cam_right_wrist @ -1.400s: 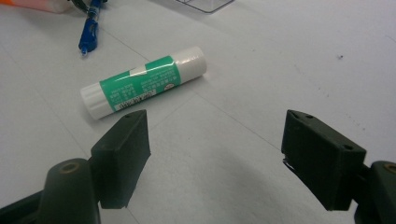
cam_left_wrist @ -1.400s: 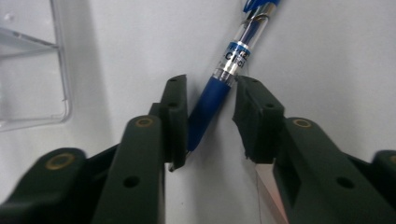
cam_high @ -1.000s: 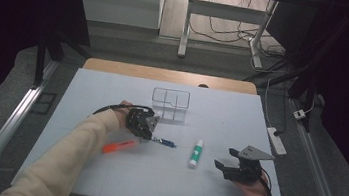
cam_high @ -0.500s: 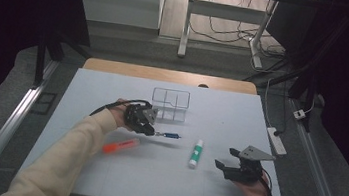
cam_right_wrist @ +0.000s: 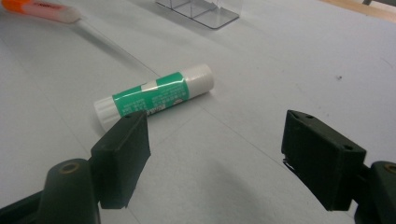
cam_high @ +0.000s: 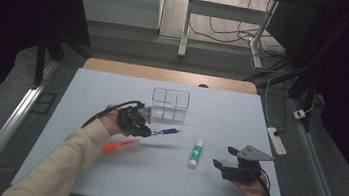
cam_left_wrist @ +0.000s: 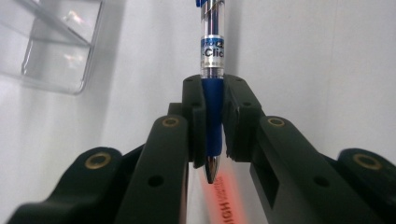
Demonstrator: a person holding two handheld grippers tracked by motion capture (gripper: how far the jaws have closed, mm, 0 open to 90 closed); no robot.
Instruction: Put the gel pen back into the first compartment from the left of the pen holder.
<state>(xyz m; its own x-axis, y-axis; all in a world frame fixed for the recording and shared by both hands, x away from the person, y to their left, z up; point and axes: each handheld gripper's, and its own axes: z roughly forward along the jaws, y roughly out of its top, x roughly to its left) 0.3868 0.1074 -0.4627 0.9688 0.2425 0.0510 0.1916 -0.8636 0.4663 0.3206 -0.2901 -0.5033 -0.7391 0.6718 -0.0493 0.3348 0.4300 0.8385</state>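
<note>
White tabletop (cam_high: 113, 90) lies bare toward every edge; left gripper (cam_high: 150, 132) clamps a blue-and-clear ballpoint pen (cam_high: 167, 131) below the clear plastic organiser (cam_high: 170, 103) (centre frame), right gripper (cam_high: 221, 166) gapes beside a green-white glue stick (cam_high: 196, 153), orange highlighter (cam_high: 120, 147) lower left.

Both forearms wear a cream, long-sleeved knit with ribbed cuffs. The left gripper (cam_high: 147, 131) is matte black, with a grey three-cornered plate on top and a black cable looping out from its back. The left gripper view shows blocky black jaws with brass-coloured rivets at the pivots and small round screw holes in the pads. The right gripper (cam_high: 220, 165) is the same build: a black body, a grey triangular plate, thin red and dark wires behind it, and squared black pads (cam_right_wrist: 125, 140) on arms with brass bushings.
</note>
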